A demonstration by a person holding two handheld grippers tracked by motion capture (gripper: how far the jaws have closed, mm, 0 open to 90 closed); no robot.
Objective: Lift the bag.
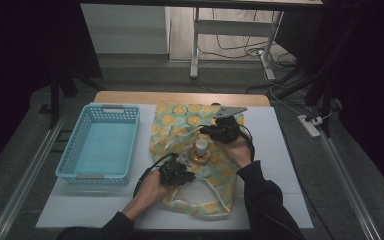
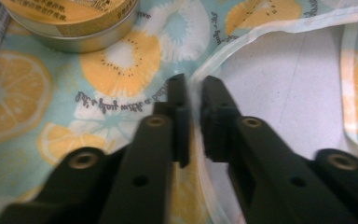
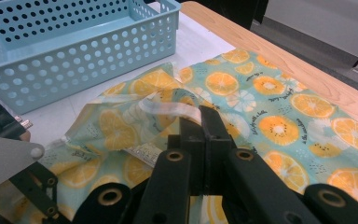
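Note:
A cloth bag (image 1: pixel 180 120) printed with orange slices lies on the white mat. On it sits a round tin (image 1: pixel 200 156) with an orange label, and a small white-capped object (image 1: pixel 201 145) stands on the tin. My left gripper (image 1: pixel 182 172) is at the bag's near left side. In the left gripper view (image 2: pixel 193 86) its jaws are pinched on the bag's white hem (image 2: pixel 279 25), with the tin (image 2: pixel 74 23) just beyond. My right gripper (image 1: pixel 207 131) is at the far side of the tin. In its own view (image 3: pixel 200 116) it is shut on the bag's white strap (image 3: pixel 168 106).
A light blue perforated basket (image 1: pixel 92 176) stands empty to the left of the bag (image 3: pixel 74 60). The white mat (image 1: pixel 280 150) has bare room on the right. The wooden table edge (image 3: pixel 279 65) runs behind the bag. The floor beyond holds cables and a power strip (image 1: pixel 310 125).

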